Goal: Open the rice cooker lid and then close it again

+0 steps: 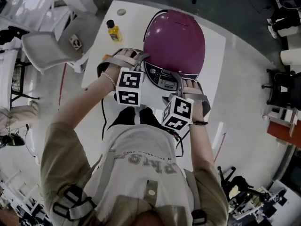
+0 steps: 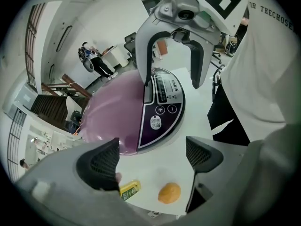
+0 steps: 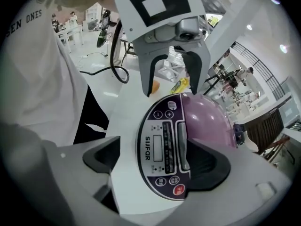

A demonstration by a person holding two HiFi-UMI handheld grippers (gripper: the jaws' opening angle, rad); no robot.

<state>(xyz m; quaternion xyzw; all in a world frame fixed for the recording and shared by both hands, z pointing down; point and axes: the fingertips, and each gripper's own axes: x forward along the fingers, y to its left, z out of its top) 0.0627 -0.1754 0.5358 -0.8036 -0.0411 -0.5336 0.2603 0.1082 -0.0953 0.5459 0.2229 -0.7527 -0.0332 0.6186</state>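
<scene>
A purple rice cooker (image 1: 174, 39) stands on the white table (image 1: 214, 74) with its lid down. My left gripper (image 1: 137, 61) is at its front left. It is open (image 2: 150, 159), with only the table and the cooker's rim (image 2: 155, 140) between its jaws. My right gripper (image 1: 186, 82) is at the front right. It is open too (image 3: 155, 161), and its jaws straddle the dark control panel (image 3: 162, 149). One right finger (image 3: 209, 166) lies by the grey latch button (image 3: 182, 142). Each gripper view shows the other gripper (image 2: 174, 46) (image 3: 171, 74) across the panel.
A small yellow bottle (image 1: 113, 32) and an orange round thing (image 2: 169, 193) lie on the table left of the cooker. A grey chair (image 1: 54, 44) stands at the table's left. A black cable (image 3: 106, 67) runs off the table's near edge. The person's torso is close to that edge.
</scene>
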